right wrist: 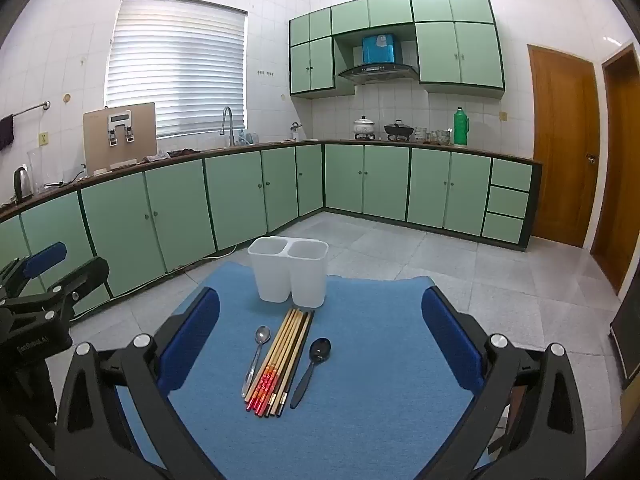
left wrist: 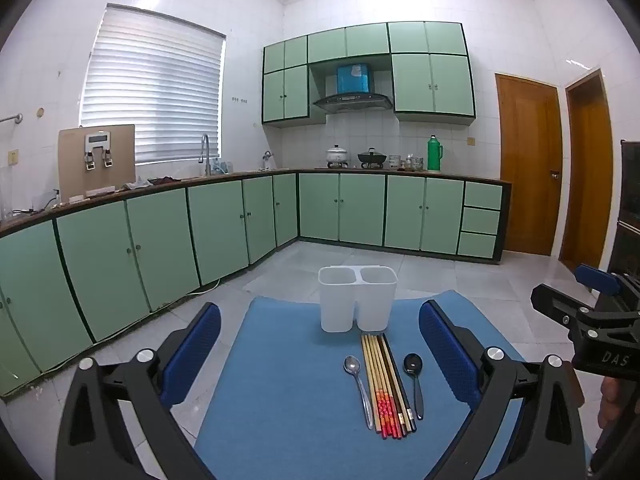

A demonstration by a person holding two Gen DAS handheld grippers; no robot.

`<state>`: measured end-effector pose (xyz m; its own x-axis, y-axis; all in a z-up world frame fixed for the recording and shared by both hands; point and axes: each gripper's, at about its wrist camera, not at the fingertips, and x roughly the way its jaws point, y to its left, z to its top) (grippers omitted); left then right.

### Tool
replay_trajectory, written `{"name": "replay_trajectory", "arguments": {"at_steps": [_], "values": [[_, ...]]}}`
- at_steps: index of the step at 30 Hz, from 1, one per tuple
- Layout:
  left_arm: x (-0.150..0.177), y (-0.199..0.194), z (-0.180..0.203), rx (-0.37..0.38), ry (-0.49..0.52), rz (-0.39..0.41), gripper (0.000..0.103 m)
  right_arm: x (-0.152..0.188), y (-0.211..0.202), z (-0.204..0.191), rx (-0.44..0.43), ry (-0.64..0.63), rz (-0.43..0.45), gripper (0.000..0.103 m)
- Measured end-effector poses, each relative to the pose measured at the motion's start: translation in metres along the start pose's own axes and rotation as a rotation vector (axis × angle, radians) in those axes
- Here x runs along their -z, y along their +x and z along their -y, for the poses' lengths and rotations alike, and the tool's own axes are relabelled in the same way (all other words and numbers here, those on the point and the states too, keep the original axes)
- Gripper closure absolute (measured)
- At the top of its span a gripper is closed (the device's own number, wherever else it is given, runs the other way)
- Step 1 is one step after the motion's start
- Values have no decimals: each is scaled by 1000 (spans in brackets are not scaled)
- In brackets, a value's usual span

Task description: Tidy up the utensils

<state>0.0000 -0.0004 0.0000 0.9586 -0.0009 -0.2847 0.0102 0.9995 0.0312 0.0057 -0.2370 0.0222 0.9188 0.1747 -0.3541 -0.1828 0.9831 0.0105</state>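
green-cabinet kitchen; on the blue mat [right wrist: 380, 360] chopsticks [right wrist: 286, 354] lie between a silver spoon [right wrist: 256, 358] and black spoon [right wrist: 312, 366], near the empty white two-compartment holder [right wrist: 288, 276]. both grippers [left wrist: 320, 356] [right wrist: 320, 336] spread, empty: nothing started; next, pinch one utensil.

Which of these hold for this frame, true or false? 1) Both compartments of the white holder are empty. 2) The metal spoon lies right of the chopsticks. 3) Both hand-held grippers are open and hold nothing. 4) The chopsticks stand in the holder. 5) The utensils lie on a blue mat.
1) True: the white holder shows nothing inside either compartment.
2) False: the metal spoon lies left of the chopsticks; the black spoon is on their right.
3) True: the left hand-held gripper and the right hand-held gripper both have their jaws wide apart with nothing gripped.
4) False: they lie flat in a bundle in front of the holder.
5) True: all rest on the blue mat.
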Motion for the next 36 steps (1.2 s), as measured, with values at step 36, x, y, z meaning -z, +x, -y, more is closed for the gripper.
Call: {"name": "replay_trajectory", "arguments": {"at_steps": [36], "values": [[3, 8, -1, -16, -16, -9, 6, 1, 0, -1, 0, 0, -11, 5]]}}
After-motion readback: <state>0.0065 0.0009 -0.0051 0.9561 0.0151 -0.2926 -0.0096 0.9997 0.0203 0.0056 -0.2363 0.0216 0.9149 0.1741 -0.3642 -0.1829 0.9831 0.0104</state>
